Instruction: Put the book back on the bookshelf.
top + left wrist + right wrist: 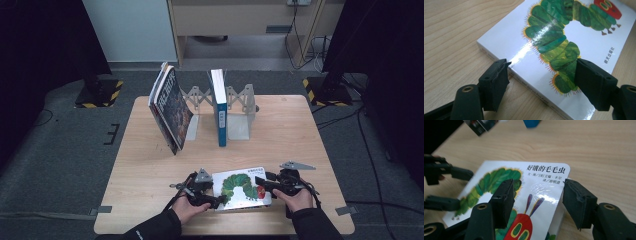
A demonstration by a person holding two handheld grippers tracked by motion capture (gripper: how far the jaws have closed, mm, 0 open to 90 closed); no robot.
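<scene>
A: Where is the caterpillar book relative to the grippers?

B: Flat on the table, close to the near edge, directly between them. The left gripper sits at one short end, the right gripper at the other.

A: Are the jaws on it?

B: In the left gripper view, the jaws stand spread, one beyond the book's corner edge over bare wood, the other above the cover; I see no pinch. In the right gripper view, the jaws are also spread, one over the cover, the other just off the book's side edge. Whether any pad touches the book I cannot tell.

A: Room to move?

B: Open wood lies ahead of both grippers. Farther off, well apart, a folding metal book rack holds one upright blue-spined book; dark-covered books lean at the rack's far-left side.

A: Anything cut off?

B: The book's near edge is partly hidden behind the hands, and both gripper views crop the cover.
</scene>
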